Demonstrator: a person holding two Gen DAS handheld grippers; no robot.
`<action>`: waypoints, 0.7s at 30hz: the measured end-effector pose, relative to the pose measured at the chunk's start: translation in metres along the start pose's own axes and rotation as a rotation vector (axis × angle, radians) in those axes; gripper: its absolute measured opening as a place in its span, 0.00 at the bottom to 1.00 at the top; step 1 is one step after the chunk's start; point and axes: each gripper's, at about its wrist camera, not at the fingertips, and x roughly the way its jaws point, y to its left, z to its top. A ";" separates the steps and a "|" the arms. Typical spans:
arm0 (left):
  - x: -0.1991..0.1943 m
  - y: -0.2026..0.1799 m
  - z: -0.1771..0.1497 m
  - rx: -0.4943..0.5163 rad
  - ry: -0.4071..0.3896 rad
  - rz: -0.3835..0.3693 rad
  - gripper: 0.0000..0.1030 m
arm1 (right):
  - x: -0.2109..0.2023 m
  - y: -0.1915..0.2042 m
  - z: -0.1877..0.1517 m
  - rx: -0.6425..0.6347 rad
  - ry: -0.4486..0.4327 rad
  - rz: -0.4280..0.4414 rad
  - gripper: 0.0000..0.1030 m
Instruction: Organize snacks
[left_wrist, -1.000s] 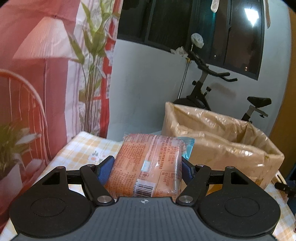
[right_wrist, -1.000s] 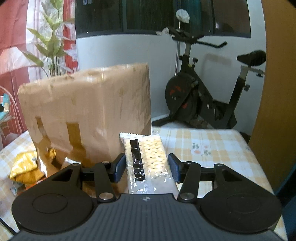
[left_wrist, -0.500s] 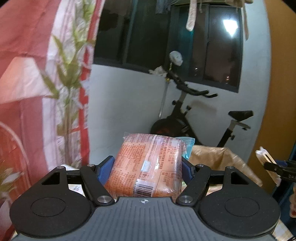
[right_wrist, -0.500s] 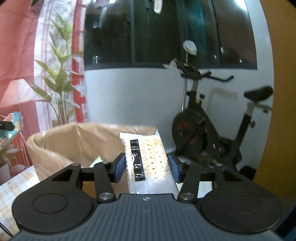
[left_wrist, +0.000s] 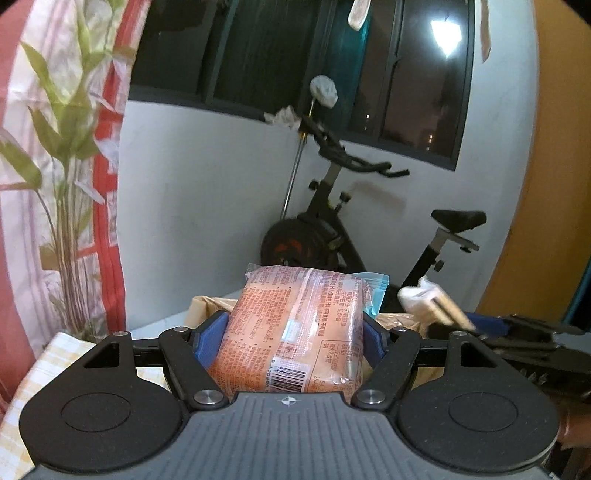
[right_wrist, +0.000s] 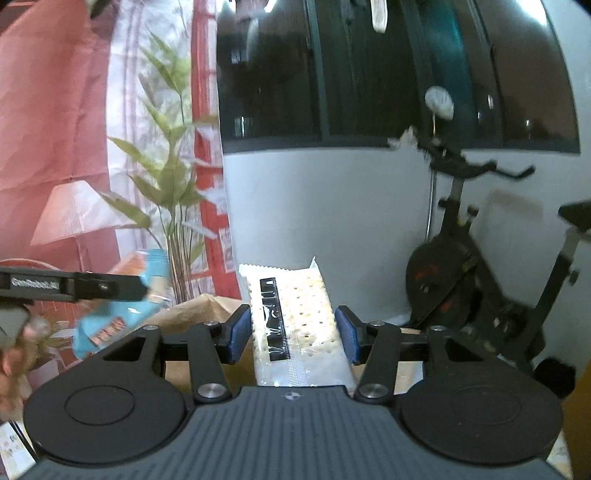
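Left gripper is clamped on the orange snack pack, held above the brown box. Over to the right gripper: the clear cracker packet sits between its 2 blue pads, gripped, above the same box.

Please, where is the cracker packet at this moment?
The cracker packet is between the right gripper jaws, above the open cardboard box, right of the orange snack pack.

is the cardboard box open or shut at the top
Open: behind the orange snack pack, the cardboard box shows a bare rim with no flaps over it.
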 end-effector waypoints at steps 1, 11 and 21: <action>0.005 0.000 -0.001 0.004 0.010 -0.002 0.73 | 0.009 0.000 0.000 0.002 0.024 -0.004 0.50; 0.035 0.009 -0.013 0.050 0.085 0.007 0.74 | 0.036 -0.014 -0.025 0.051 0.159 -0.082 0.51; 0.000 0.015 -0.010 0.064 0.065 0.004 0.75 | 0.018 -0.004 -0.023 -0.005 0.156 -0.091 0.60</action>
